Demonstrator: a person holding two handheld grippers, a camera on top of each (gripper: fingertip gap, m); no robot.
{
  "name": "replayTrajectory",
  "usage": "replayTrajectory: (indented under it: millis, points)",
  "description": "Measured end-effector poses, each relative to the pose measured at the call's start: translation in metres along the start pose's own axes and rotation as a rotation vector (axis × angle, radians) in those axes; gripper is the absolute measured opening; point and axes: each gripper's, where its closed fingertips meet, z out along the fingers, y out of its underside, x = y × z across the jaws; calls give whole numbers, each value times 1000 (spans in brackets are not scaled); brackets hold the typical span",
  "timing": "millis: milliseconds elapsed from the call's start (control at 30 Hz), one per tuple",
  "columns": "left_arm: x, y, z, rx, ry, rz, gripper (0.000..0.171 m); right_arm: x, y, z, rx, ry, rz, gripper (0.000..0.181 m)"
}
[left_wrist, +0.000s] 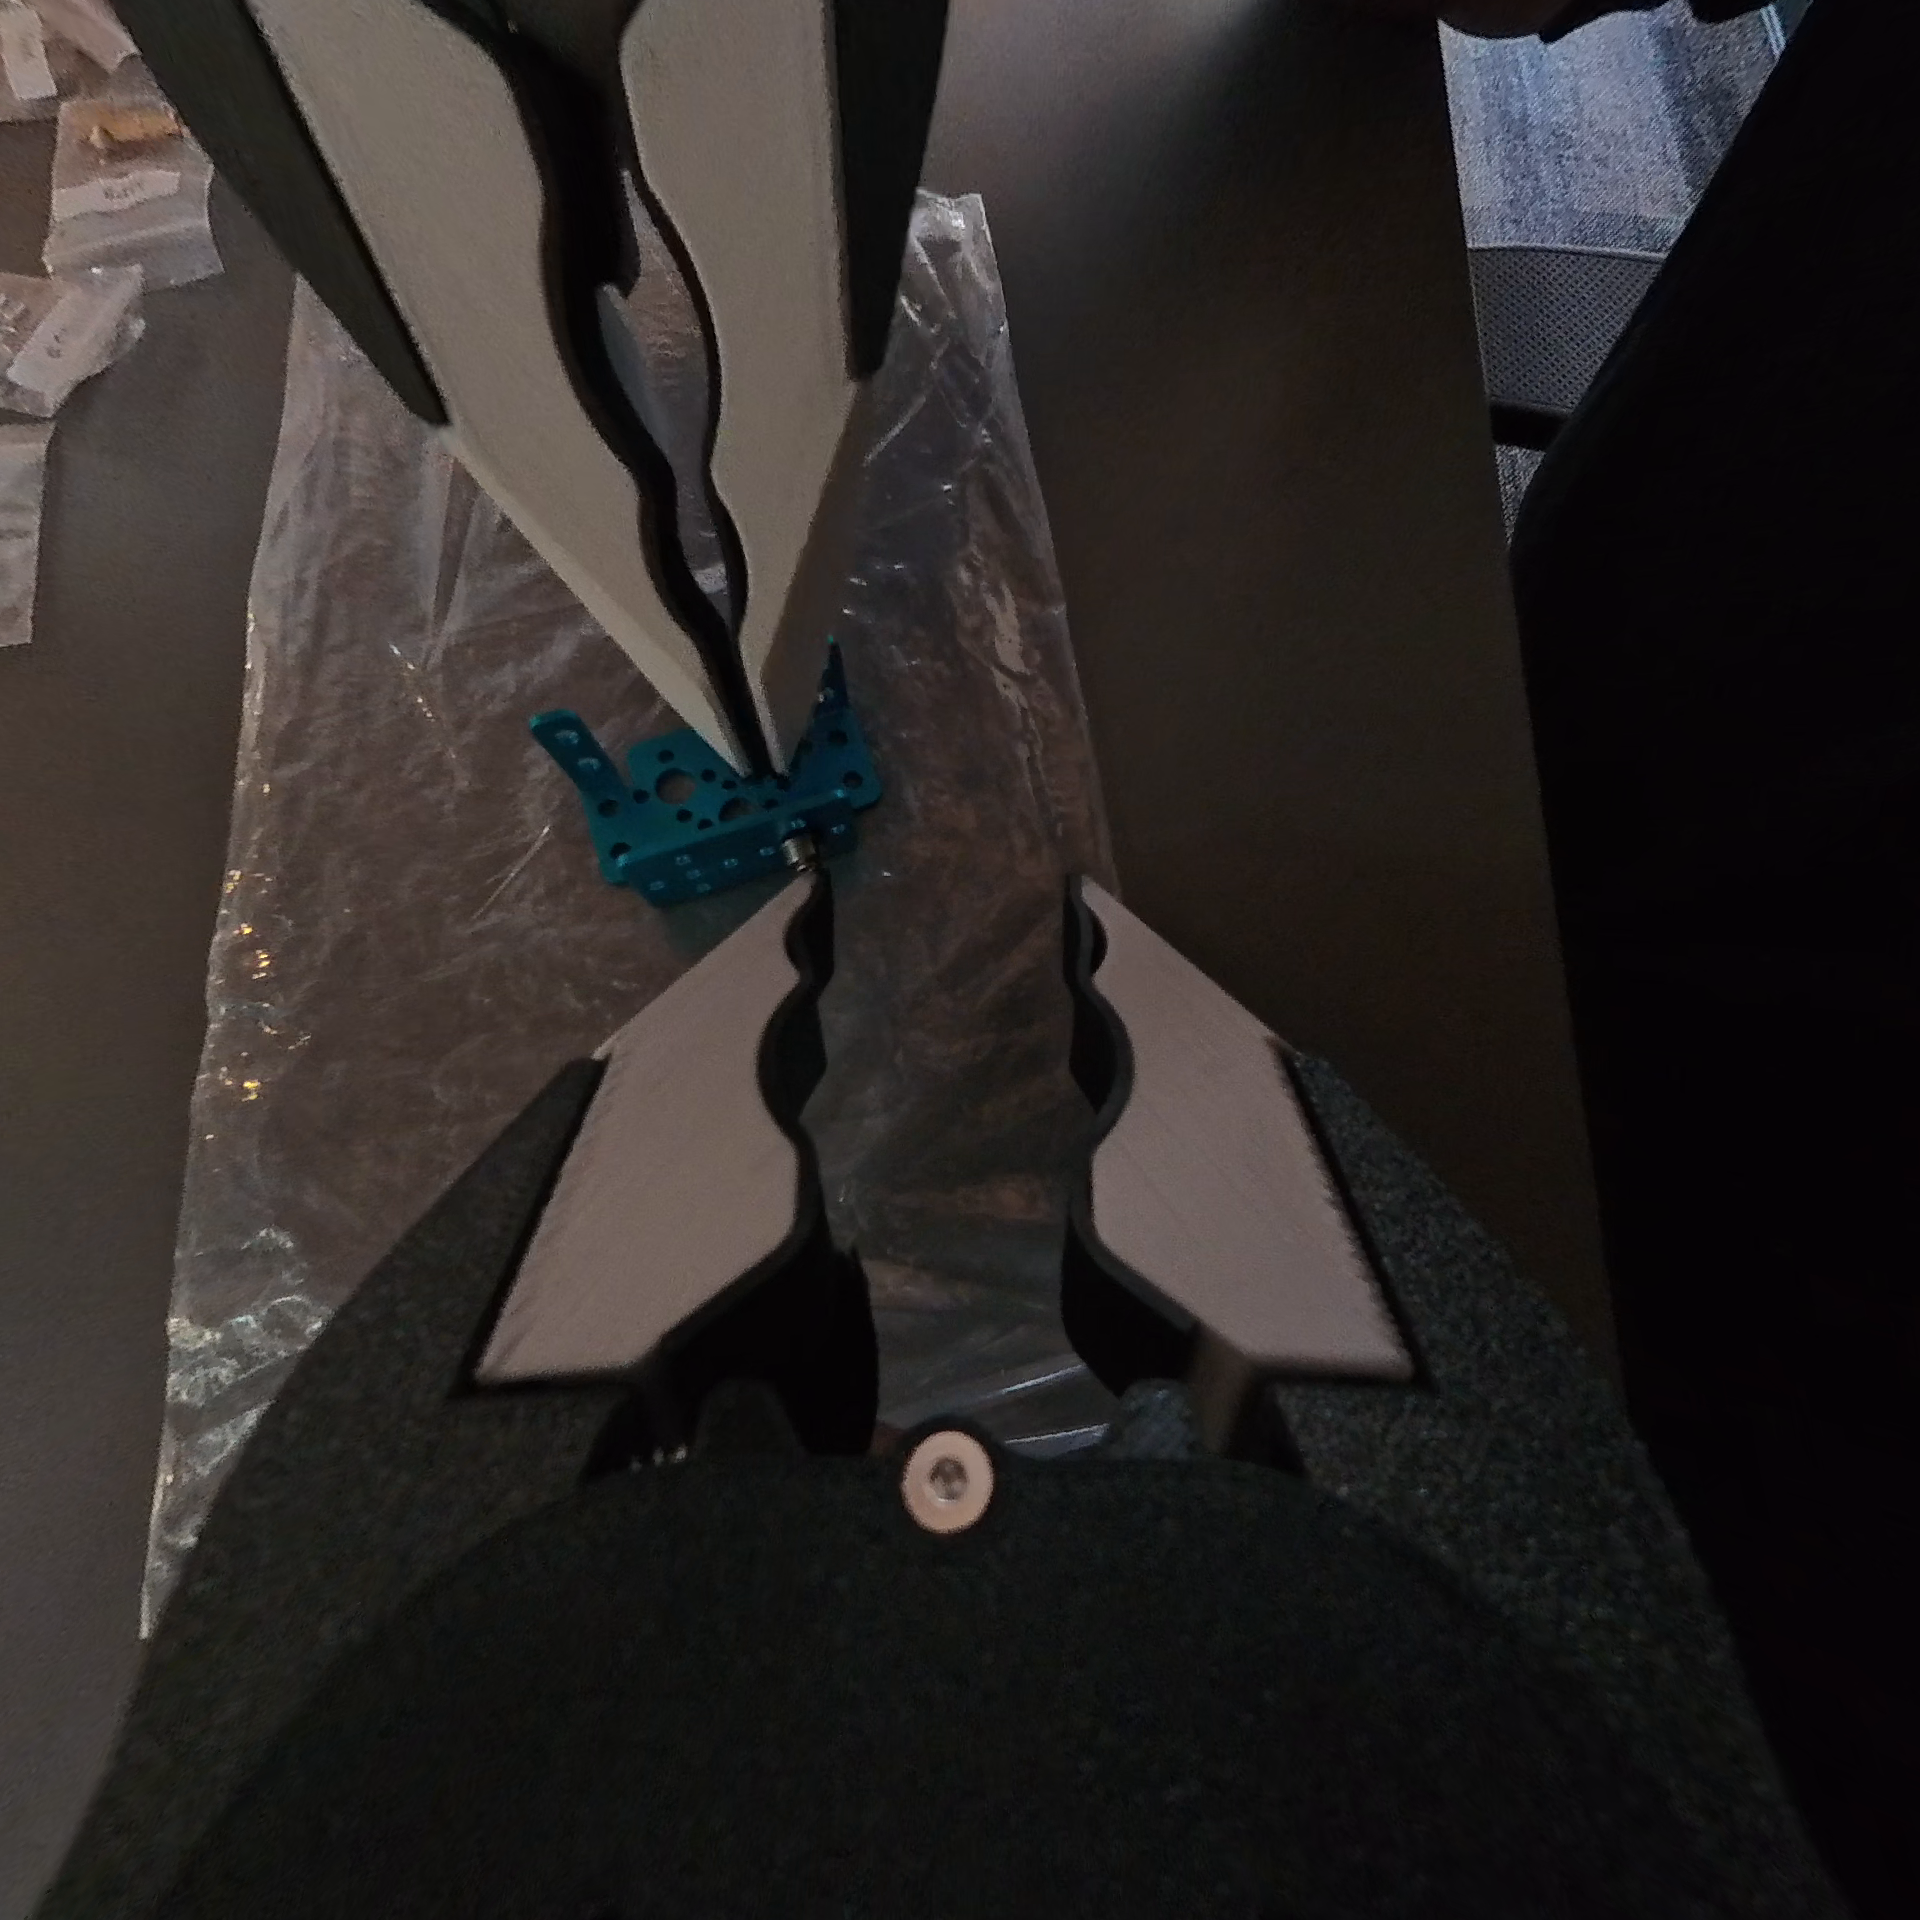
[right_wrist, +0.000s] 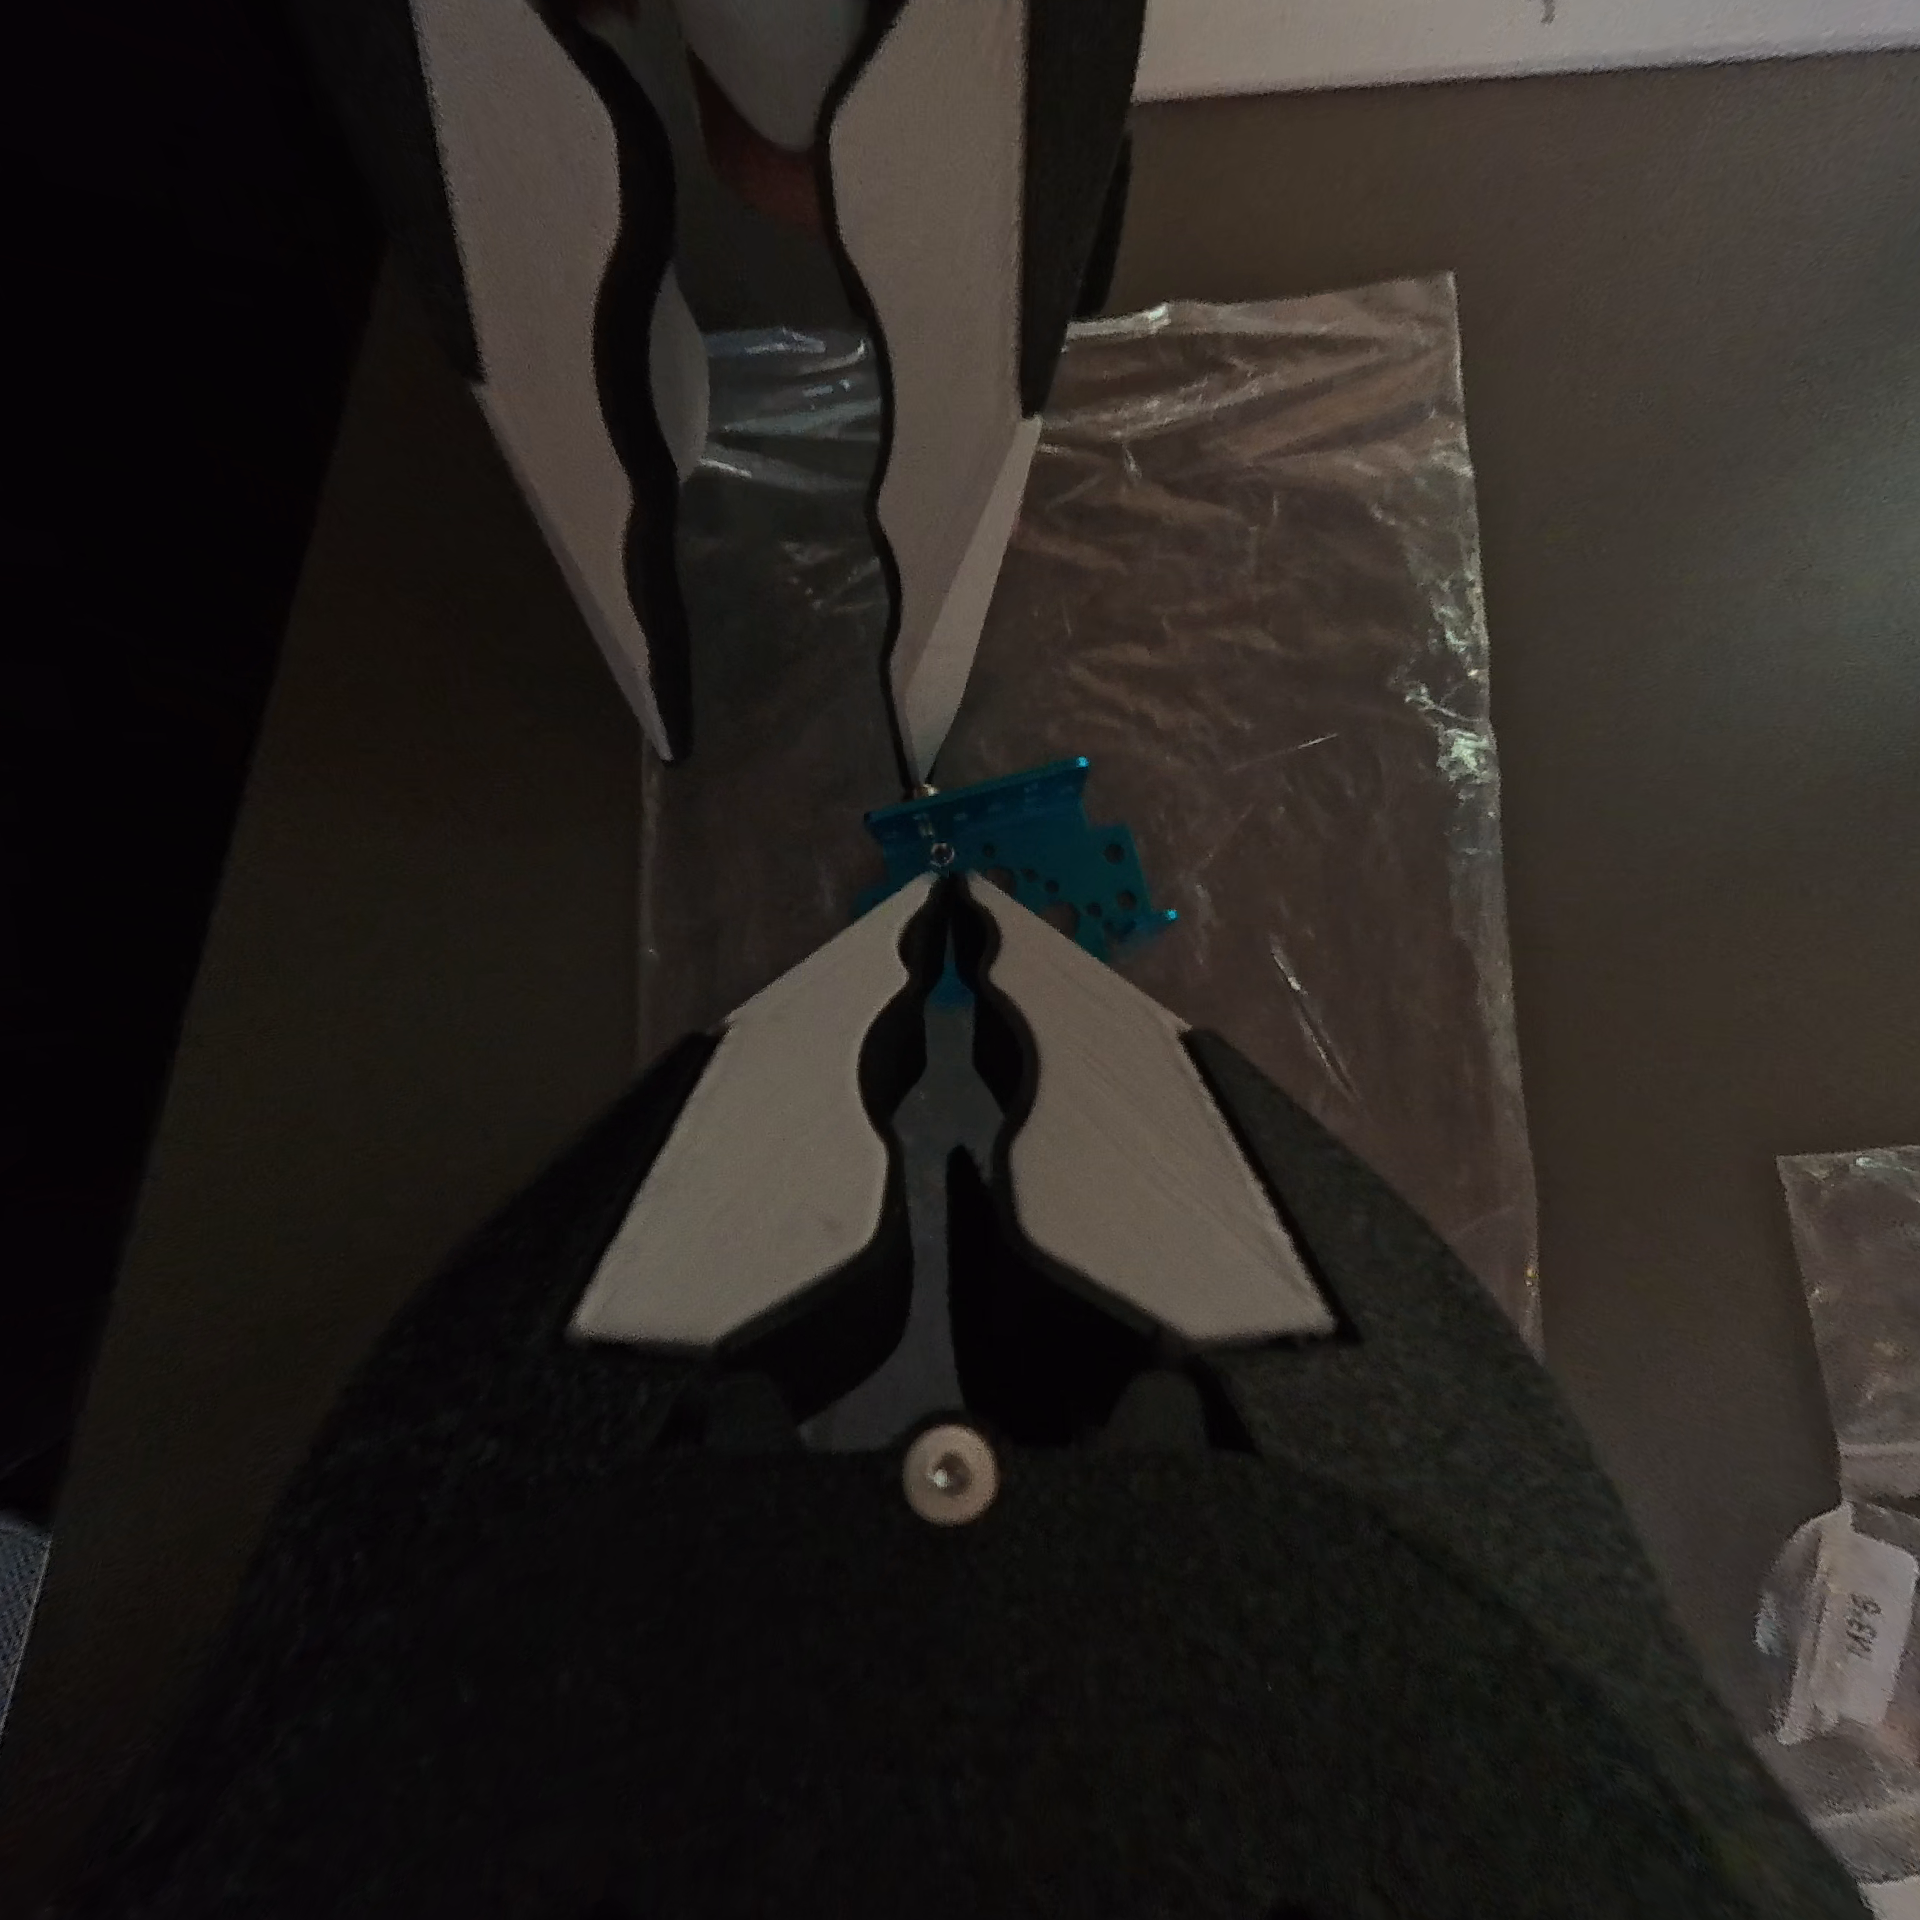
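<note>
A blue perforated metal bracket lies on a clear plastic bag on a dark table. A small silver screw sticks out of its near side face. My left gripper is open; its left fingertip touches the screw, the other finger stands clear. My right gripper comes in from the far side, shut on the bracket. In the right wrist view my right gripper pinches the bracket, blue showing between its fingers. The open left gripper faces it, one tip at the screw.
The plastic bag covers the middle of the brown table. Several small labelled plastic bags lie at the left in the left wrist view and at the lower right in the right wrist view. A chair stands beyond the table edge. About 4 cm separates my left fingertips from my right.
</note>
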Motion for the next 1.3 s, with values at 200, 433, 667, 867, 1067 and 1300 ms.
replayTrajectory:
  millis: [200,433,667,867,1067,1300]
  points:
    - [0,0,1,-4,0,1,44,0,3,2,-41,8,8,11]
    - [0,1,2,-8,6,-8,45,-1,2,9,-162,-11,-108,10]
    - [-1,1,3,-17,-5,0,45,-1,0,15,-199,-72,-142,6]
    - [-1,1,3,-18,3,-14,44,-1,0,15,-202,-54,-162,7]
    - [-2,2,4,-25,-7,-4,44,-3,-1,15,-154,-60,-173,3]
    - [-2,0,3,-16,-18,7,44,-3,-1,10,-128,-66,-148,2]
